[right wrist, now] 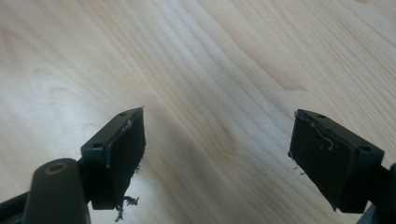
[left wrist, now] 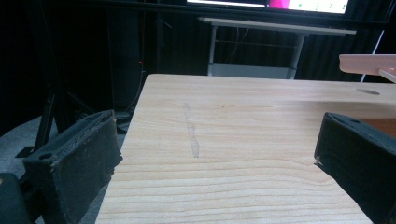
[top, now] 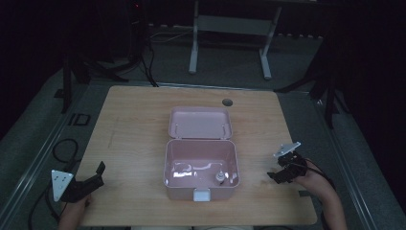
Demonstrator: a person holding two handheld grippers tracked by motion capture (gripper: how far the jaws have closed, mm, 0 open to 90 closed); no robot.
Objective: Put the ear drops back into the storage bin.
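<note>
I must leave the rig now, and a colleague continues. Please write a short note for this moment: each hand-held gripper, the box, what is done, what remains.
Left hand-held gripper: open, holds nothing, at the table's near-left corner, apart from the pink box.
Right hand-held gripper: open, holds nothing, over bare wood to the right of the box.
Box: mid-table, lid swung back and open; a small grey object sits inside near the front wall, too small to identify.
Done: box is open.
Left: probably taking the object out or closing the lid; neither hand-held gripper has begun.
</note>
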